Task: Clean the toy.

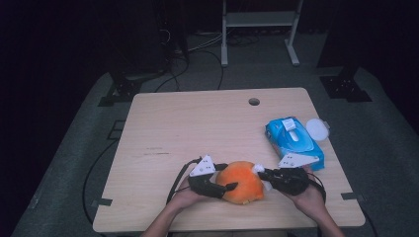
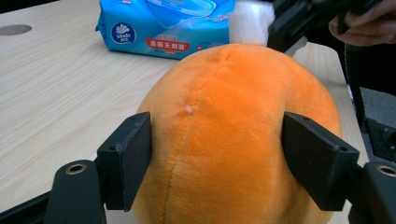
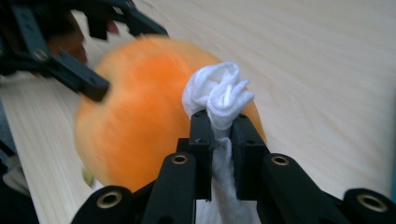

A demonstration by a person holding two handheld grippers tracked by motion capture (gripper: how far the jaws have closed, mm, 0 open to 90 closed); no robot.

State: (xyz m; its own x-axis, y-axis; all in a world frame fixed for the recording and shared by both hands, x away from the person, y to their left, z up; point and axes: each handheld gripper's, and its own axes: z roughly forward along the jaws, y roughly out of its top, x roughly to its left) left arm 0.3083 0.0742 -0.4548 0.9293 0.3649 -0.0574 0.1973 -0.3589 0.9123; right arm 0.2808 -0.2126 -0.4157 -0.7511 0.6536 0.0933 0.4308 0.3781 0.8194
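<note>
Bulging round and fuzzy, the orange plush [image 2: 233, 140] sits grasped by the left gripper [image 2: 217, 158] while the right gripper [image 3: 219, 140] clenches a white wipe [image 3: 219, 95].

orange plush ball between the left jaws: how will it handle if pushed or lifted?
The orange plush ball looks soft and fuzzy, so it probably squashes under a grip rather than slipping. Its round shape suggests it may roll on the table if nudged. As a stuffed toy, it is likely light for its size.

The blue wipes pack [image 2: 163, 23] reads "vinda" beside Chinese characters
</note>
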